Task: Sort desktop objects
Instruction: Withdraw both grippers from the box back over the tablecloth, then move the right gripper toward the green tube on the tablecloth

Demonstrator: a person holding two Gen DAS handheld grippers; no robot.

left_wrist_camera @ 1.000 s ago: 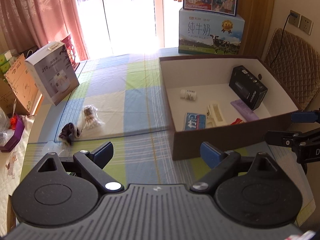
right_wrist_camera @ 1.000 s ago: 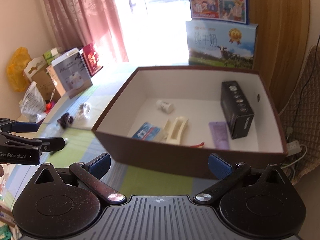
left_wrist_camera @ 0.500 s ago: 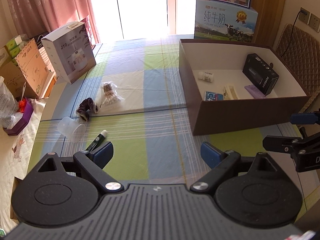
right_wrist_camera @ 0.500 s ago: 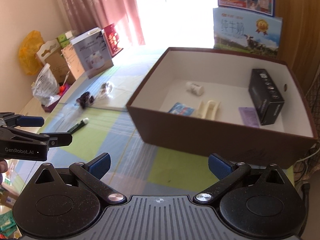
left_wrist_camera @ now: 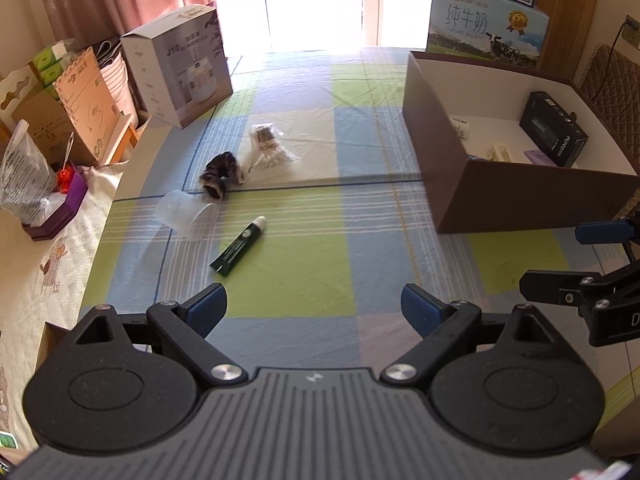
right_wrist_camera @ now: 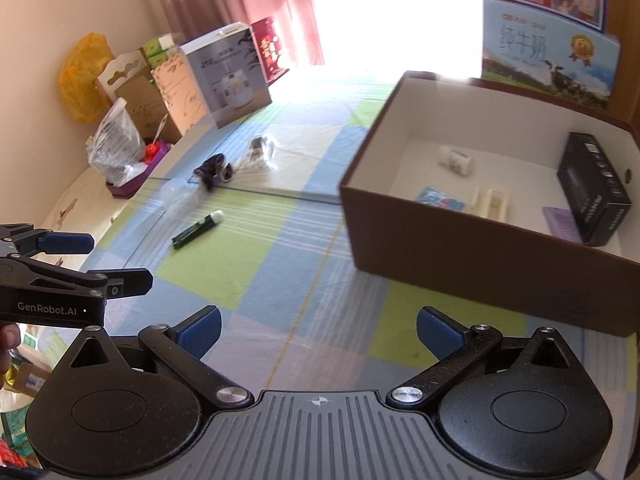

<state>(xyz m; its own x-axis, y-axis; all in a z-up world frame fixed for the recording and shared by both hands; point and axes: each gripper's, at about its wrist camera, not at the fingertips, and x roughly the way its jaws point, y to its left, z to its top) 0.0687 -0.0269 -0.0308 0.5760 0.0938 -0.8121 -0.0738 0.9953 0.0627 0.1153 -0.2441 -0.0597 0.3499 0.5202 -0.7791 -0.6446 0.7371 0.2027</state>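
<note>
We have pulled both views back and away from the brown box [left_wrist_camera: 500, 200], so the table [left_wrist_camera: 304, 280] with its checked cloth now fills more of each frame than it did a second ago. A second back the box sat close under the left tongs [left_wrist_camera: 314, 308]; now it stands well off to their right, and the loose items on the cloth have come into plain view.

Largest first: the box already holds a black carton [right_wrist_camera: 592, 192], a small white bottle [right_wrist_camera: 456, 159], a cream-coloured holder [right_wrist_camera: 494, 202], a blue packet [right_wrist_camera: 440, 199] and a purple flat piece [right_wrist_camera: 560, 220]. We judge that part of the sorting done.

Still out on the cloth, all left of the box: a clear plastic cup [left_wrist_camera: 186, 216] lying on its side, a clear bag of cotton swabs [left_wrist_camera: 270, 148], a dark bundled item [left_wrist_camera: 220, 172] just beside the bag, and a green tube with a white cap [left_wrist_camera: 239, 247], nearest the left tongs.

Left tongs: released, fingers spread wide, nothing between them. Right tongs [right_wrist_camera: 318, 330]: likewise spread wide and empty, hovering over bare cloth in front of the box.

Our reading: the retreat sets up the next pick. Four items remain, and the tube looks the likeliest next, though that is only a guess.
</note>
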